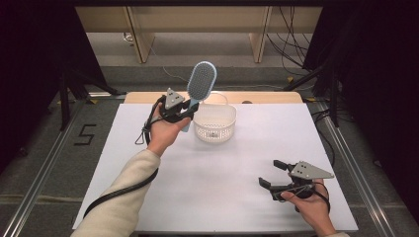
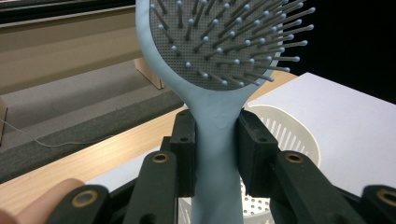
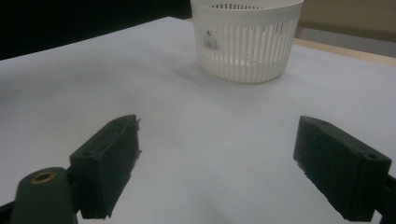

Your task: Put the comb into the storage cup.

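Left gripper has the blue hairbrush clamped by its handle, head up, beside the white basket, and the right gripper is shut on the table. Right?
Not quite. The right gripper is open, its jaws standing wide apart with nothing between them, as the right gripper view shows. The rest holds: the left gripper clamps the blue hairbrush by its handle, head up, beside the white basket.

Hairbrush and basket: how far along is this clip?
Done: the left gripper has the blue hairbrush clamped by its handle and lifted upright beside the white basket. In hand: carrying it, apparently toward the basket. Left: the brush is not yet inside. The right gripper is open near the table's front edge.
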`<action>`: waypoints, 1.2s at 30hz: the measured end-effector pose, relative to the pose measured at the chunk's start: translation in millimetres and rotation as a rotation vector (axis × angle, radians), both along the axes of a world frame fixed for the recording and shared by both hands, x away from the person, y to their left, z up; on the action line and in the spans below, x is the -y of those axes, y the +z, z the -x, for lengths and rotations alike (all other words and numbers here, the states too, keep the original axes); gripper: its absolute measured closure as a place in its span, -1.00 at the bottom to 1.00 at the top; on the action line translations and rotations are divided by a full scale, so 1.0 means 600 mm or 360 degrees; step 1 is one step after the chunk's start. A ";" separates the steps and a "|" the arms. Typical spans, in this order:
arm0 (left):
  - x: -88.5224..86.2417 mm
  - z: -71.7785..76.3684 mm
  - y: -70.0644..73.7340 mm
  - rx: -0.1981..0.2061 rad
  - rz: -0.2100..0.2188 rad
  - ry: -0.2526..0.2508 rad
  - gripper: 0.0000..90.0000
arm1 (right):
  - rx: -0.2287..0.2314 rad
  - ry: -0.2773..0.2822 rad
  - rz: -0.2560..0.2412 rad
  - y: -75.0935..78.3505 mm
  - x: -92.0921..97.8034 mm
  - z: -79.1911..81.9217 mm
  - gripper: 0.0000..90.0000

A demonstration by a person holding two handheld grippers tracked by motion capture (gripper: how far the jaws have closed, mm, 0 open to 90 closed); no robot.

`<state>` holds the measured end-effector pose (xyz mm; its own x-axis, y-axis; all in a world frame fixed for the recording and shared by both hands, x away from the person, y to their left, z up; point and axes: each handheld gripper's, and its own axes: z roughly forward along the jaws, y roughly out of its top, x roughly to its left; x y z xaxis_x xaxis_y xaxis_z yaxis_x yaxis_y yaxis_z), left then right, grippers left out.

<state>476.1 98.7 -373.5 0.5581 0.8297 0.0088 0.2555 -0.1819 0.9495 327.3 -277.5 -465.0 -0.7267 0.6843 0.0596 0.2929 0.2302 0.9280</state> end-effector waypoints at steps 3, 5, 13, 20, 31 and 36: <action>0.002 -0.002 0.001 0.0001 -0.0005 -0.0002 0.55 | 0.0001 0.0000 -0.0002 0.000 0.000 0.000 -0.66; 0.003 -0.003 0.001 0.0002 -0.0006 -0.0004 0.55 | 0.0000 0.0001 -0.0003 0.000 0.000 0.000 -0.66; 0.006 -0.007 0.003 0.0005 -0.0005 -0.0002 0.55 | 0.0000 0.0000 -0.0002 0.000 0.000 0.000 -0.66; 0.009 -0.009 0.003 0.0011 -0.0009 -0.0001 0.55 | 0.0001 0.0000 -0.0004 0.000 0.000 0.000 -0.66; 0.013 -0.013 0.003 0.0013 -0.0004 -0.0007 0.55 | 0.0000 0.0002 -0.0003 0.000 0.000 0.000 -0.66; 0.016 -0.015 0.004 0.0013 -0.0003 -0.0014 0.55 | 0.0000 0.0002 -0.0003 0.000 0.000 0.000 -0.66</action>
